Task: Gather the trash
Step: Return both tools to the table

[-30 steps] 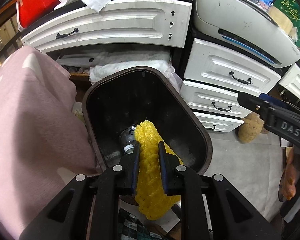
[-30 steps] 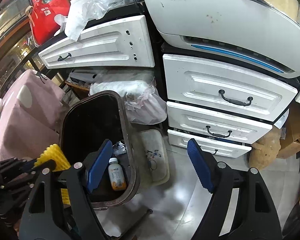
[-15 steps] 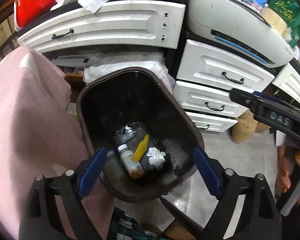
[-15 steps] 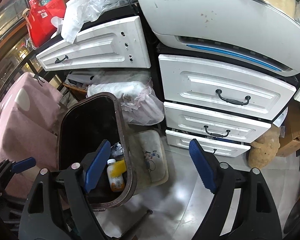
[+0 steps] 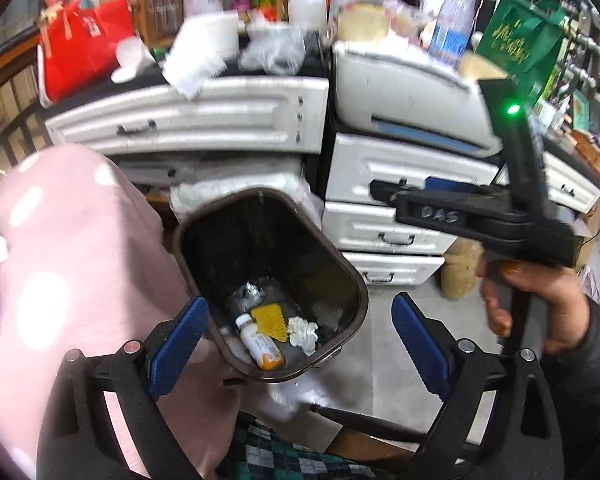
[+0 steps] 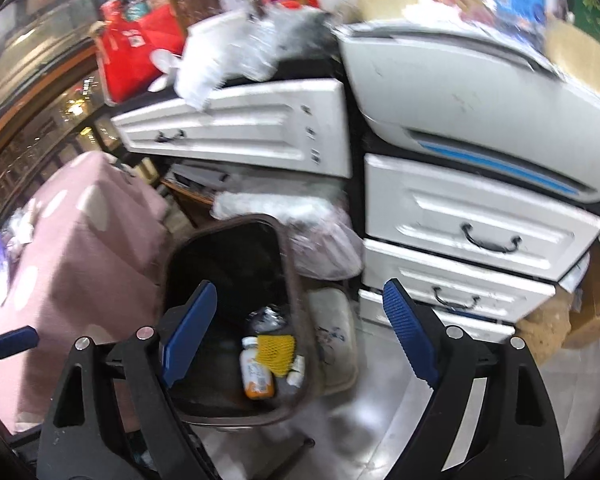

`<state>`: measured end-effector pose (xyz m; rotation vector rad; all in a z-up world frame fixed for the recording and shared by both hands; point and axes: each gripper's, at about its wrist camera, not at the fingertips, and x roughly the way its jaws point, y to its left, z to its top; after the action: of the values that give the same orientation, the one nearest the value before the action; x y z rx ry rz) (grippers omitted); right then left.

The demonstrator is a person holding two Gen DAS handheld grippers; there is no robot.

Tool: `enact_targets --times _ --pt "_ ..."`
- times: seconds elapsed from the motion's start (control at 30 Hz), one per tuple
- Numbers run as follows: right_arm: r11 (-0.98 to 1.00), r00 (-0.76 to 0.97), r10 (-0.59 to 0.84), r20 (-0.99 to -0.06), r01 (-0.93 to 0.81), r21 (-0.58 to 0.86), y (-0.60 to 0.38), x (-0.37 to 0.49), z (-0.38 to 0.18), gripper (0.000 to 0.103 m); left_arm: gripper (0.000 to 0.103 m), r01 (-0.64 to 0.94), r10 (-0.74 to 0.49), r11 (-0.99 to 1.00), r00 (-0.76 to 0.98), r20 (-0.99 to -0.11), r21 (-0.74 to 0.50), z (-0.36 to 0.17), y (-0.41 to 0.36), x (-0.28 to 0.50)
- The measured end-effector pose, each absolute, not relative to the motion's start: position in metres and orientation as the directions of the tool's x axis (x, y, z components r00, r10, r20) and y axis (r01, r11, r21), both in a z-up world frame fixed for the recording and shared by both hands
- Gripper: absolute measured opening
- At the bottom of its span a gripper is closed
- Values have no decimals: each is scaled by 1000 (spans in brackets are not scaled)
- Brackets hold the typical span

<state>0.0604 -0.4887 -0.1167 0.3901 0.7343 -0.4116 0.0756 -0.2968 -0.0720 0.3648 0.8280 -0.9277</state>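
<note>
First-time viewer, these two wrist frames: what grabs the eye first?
The dark trash bin on the floor in front of the white drawers, with a yellow foam net, a small bottle and crumpled tissue lying at its bottom. Both the left gripper and the right gripper hang open and empty above it. A pink spotted cloth fills the left side.
</note>
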Motion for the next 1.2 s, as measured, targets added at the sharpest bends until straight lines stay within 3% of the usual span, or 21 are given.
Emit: enact_targets --times 0.2,0.43,1.0,1.2 --pt "906 736 -151 -660 370 205 -448 78 -86 86 93 777 -572 629 434 -696 -32 -40 -245 80" --pt "971 785 2 -619 146 188 -376 108 -59 87 95 644 -506 764 562 -654 -38 -20 -168 107" --pt "953 716 290 -635 -275 124 -221 184 -46 87 95 194 -147 981 726 -672 -5 -25 39 151" --pt "933 675 328 -661 -339 117 -192 210 -50 87 95 112 -163 987 696 -700 -118 -31 97 168"
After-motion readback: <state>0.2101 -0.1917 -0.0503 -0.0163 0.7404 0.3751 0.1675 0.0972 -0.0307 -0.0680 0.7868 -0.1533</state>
